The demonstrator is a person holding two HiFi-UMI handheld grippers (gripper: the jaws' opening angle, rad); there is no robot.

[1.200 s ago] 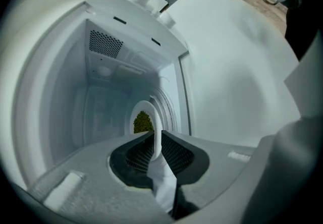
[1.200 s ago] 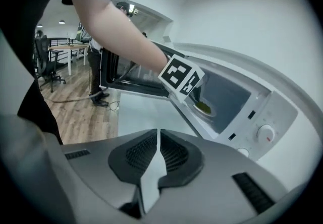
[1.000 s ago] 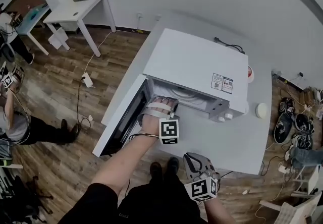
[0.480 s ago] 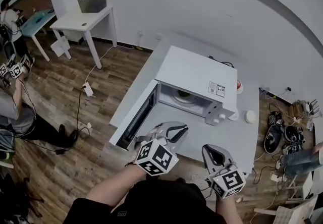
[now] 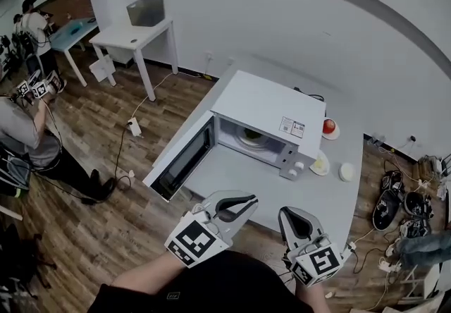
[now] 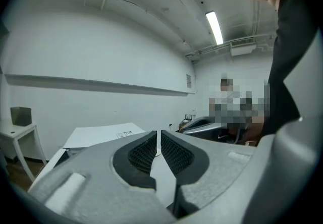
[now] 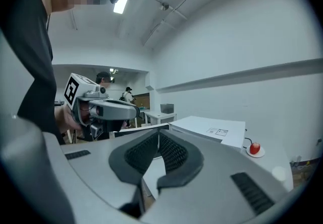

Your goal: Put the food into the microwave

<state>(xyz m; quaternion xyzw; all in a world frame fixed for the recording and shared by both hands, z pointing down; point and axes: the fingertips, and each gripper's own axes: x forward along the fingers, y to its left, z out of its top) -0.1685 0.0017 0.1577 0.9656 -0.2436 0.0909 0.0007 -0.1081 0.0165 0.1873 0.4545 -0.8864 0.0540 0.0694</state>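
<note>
Head view: food [image 5: 251,137] looks already inside microwave [image 5: 271,107], beyond jaws.
Jaws: left gripper [image 5: 243,200], right gripper [image 5: 294,214] together, empty.
To do: shut open door [image 5: 184,158].

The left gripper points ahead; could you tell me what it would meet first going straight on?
The left gripper would probably meet the microwave at its right front corner, or just miss it and reach the table; depth is unclear.

Microwave [image 5: 271,111]: frame centre, on table [image 5: 232,179].
Door [image 5: 184,158]: open, lower left of microwave.
Food [image 5: 251,137]: inside microwave.
Saucers [image 5: 332,134]: right of microwave, on table.
</note>
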